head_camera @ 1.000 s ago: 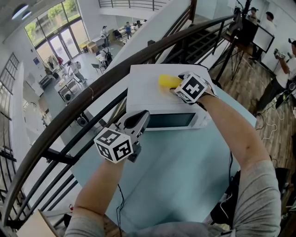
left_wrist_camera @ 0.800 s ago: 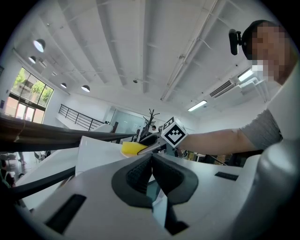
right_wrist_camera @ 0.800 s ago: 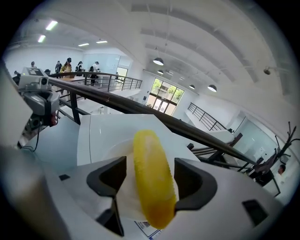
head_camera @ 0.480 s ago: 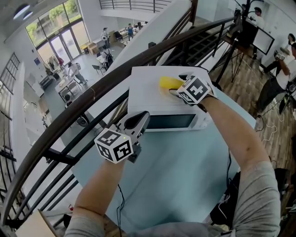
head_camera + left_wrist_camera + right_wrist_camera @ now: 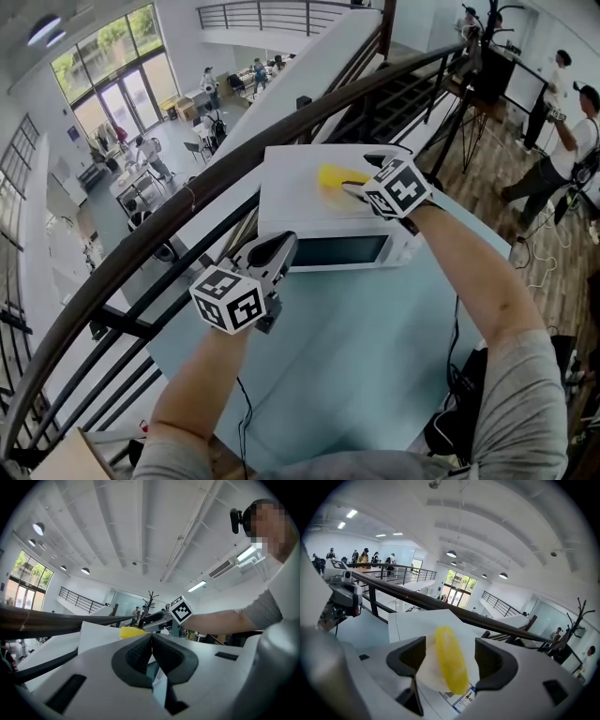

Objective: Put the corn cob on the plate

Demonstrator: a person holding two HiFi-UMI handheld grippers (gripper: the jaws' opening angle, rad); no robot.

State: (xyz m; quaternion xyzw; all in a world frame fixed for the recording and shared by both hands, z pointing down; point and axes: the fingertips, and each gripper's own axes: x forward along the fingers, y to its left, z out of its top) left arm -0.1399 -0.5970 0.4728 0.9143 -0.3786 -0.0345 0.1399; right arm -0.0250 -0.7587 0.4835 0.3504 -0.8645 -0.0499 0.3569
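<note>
The yellow corn cob [image 5: 331,175] [image 5: 451,660] lies on a white plate [image 5: 425,678] on top of a white microwave [image 5: 292,192]. My right gripper [image 5: 360,174] [image 5: 450,657] hovers just over it. Its jaws have just been opening and now stand wide on either side of the cob, with neither pad touching it. My left gripper [image 5: 281,247] [image 5: 151,648] is shut and empty, held level in front of the microwave's left corner. In the left gripper view the corn cob [image 5: 133,632] and the right gripper [image 5: 157,619] show beyond its jaws.
The microwave stands on a light-blue table [image 5: 375,337]. A dark curved railing [image 5: 187,192] runs behind it, with a drop to a lower floor beyond. People and tripods [image 5: 553,159] stand at the right. Cables [image 5: 459,375] hang at the table's right edge.
My right gripper has lifted a little off the corn cob with its jaws wider apart. The cob stays on the plate. The left gripper has kept still.
</note>
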